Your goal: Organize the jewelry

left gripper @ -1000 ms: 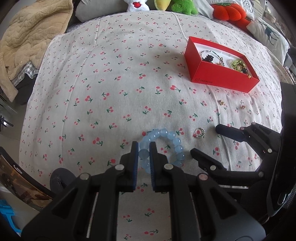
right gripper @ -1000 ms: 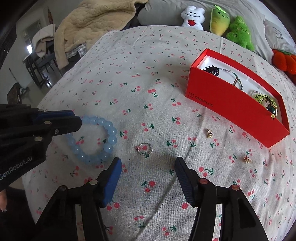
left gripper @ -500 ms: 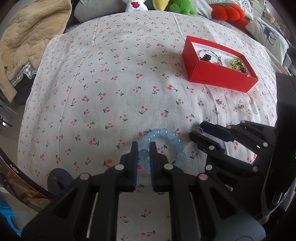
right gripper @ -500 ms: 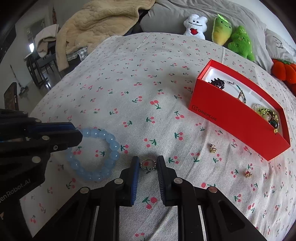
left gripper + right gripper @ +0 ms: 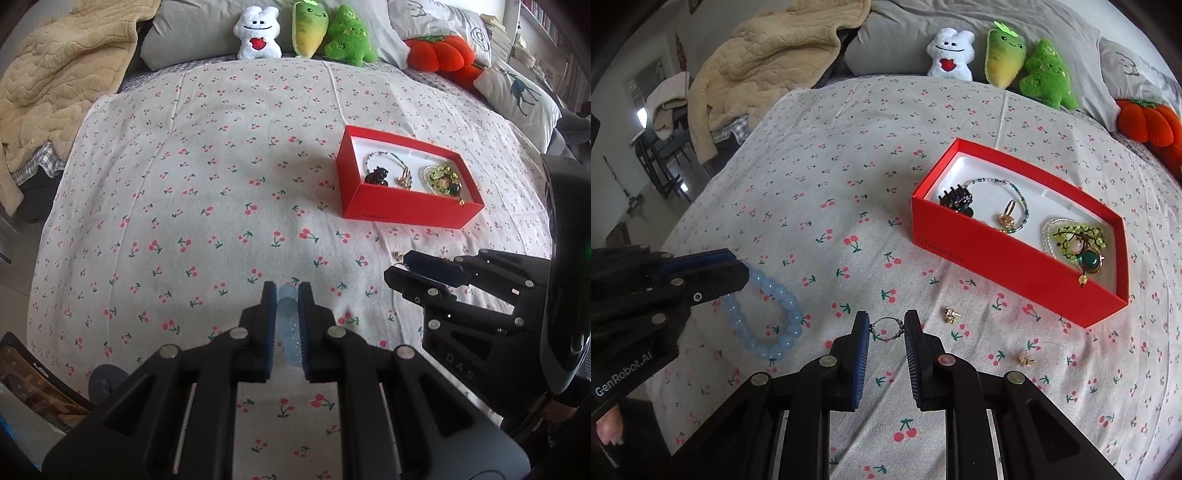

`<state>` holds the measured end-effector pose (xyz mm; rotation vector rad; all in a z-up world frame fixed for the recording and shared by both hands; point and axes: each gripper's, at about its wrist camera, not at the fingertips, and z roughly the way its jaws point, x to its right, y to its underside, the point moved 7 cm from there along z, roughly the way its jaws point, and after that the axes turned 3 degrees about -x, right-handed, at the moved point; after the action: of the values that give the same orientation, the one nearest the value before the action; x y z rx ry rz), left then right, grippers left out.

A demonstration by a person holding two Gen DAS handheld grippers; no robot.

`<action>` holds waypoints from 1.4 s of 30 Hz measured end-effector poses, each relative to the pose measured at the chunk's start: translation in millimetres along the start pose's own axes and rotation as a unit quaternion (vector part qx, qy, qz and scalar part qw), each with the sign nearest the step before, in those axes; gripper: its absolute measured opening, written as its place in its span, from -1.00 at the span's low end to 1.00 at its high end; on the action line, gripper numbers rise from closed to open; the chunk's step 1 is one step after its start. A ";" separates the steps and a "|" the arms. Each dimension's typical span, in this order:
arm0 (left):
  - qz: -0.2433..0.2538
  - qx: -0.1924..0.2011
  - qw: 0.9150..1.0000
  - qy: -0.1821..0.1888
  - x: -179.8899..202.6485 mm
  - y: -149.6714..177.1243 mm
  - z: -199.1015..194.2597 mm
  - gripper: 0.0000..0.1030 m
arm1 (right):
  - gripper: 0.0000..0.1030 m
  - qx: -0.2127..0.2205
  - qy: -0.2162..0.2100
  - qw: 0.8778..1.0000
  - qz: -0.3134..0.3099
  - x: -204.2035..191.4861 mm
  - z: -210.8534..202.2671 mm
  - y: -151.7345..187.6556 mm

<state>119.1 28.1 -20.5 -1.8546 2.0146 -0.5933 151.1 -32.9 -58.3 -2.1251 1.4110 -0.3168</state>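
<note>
My left gripper [image 5: 287, 295] is shut on a pale blue bead bracelet [image 5: 289, 325] and holds it off the bedsheet; in the right wrist view the bracelet [image 5: 768, 317] hangs from the left gripper [image 5: 738, 273]. My right gripper [image 5: 886, 325] is shut on a small silver ring [image 5: 886, 329], lifted above the sheet; it also shows in the left wrist view [image 5: 397, 267]. The open red box [image 5: 1004, 258] holds several jewelry pieces and stands ahead to the right; it also shows in the left wrist view [image 5: 406, 212].
Two small gold earrings [image 5: 951, 314] [image 5: 1027, 357] lie on the cherry-print sheet [image 5: 831, 206] before the box. Plush toys [image 5: 1001, 51] and grey pillows line the far edge. A beige blanket [image 5: 764, 62] lies at the far left.
Both grippers have risen from the sheet, the left lifting the blue bracelet and the right lifting the ring. The views now look more forward toward the box and pillows.
</note>
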 end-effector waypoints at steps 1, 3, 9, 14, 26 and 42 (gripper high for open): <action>-0.002 0.006 1.000 0.004 3.2 -3.9 -2.7 -0.75 | -0.62 0.005 0.000 1.000 0.001 4.6 -4.1 -3.5; -0.003 0.016 1.000 0.012 9.7 -11.9 -7.8 -0.75 | -0.62 0.014 0.003 1.000 0.004 16.2 -12.7 -10.3; -0.014 0.046 0.998 0.040 29.4 -40.7 -20.7 -0.75 | -0.62 0.026 0.018 0.999 0.036 60.3 -29.0 -27.3; -0.022 0.071 0.994 0.074 53.2 -68.5 -28.8 -0.75 | -0.62 0.037 0.025 0.996 0.071 97.6 -40.8 -35.6; -0.032 0.100 0.982 0.157 110.1 -112.0 -7.7 -0.75 | -0.62 0.039 0.029 0.994 0.099 131.5 -46.8 -37.8; -0.042 0.082 0.990 0.105 90.3 -106.0 36.9 -0.69 | -0.62 0.027 0.032 0.995 0.095 132.9 -26.2 -42.2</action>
<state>220.2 -71.1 5.7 -1.8513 1.9516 -0.9839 226.3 -149.1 -27.3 -1.9353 1.6092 -0.3473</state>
